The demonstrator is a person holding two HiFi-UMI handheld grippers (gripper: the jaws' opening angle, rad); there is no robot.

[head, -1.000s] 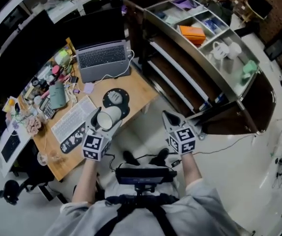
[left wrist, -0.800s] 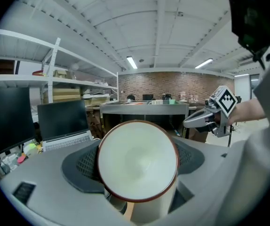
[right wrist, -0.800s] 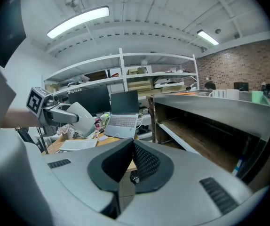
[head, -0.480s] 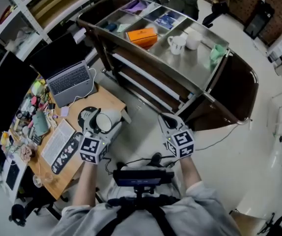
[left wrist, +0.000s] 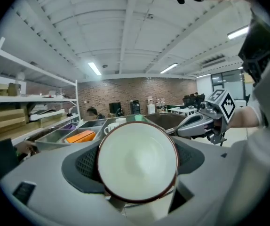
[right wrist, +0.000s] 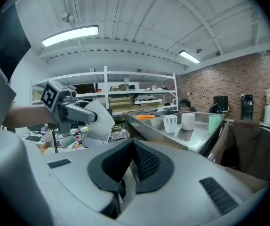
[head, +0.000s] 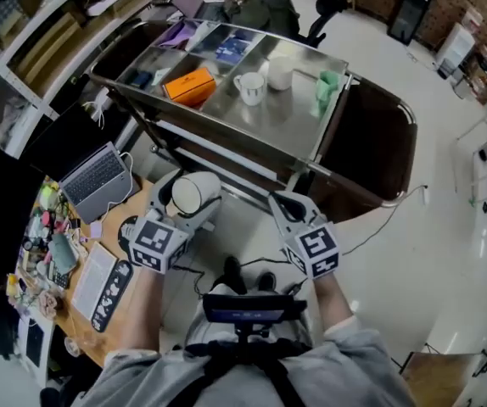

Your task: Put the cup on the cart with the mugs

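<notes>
Cup (left wrist: pixel 137 161) in left tongs (head: pixel 186 200) — black-and-white square markers on its cube (head: pixel 155 244)

An open laptop (head: pixel 96 179) and a white keyboard (head: pixel 91 271) sit on a cluttered wooden desk (head: pixel 81 312).

My left gripper (head: pixel 184 195) and right gripper (head: pixel 282 203), grey-shelled with black pads, bear black-and-white marker cubes (head: pixel 153 246); I wear a grey shirt (head: pixel 358 359) and a black chest harness (head: pixel 231 370).
</notes>
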